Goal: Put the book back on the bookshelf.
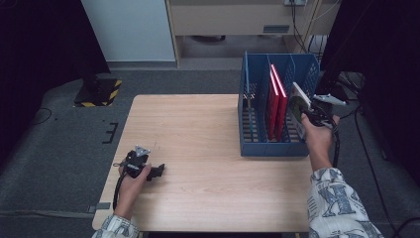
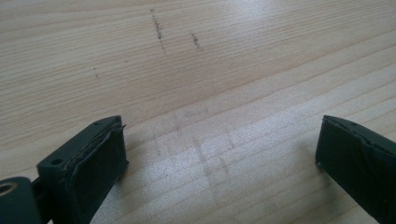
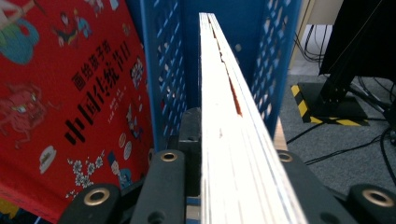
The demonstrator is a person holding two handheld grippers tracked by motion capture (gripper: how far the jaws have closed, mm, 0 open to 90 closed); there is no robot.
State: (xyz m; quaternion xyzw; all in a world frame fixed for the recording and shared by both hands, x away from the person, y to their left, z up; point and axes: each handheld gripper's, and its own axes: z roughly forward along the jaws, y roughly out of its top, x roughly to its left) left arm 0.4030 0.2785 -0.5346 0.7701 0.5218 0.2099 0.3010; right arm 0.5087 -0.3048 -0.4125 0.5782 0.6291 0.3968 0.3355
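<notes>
Over perforated blue rack (image 1: 255, 106): right claw (image 3: 219, 186) clamps thin flat book (image 3: 229, 140).

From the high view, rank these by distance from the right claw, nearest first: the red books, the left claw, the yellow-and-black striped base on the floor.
1. The red books, standing in the blue rack just left of the right claw, which grips a thin book.
2. The left claw, resting on the table's near left.
3. The striped base, on the floor beyond the table's far left corner.
</notes>
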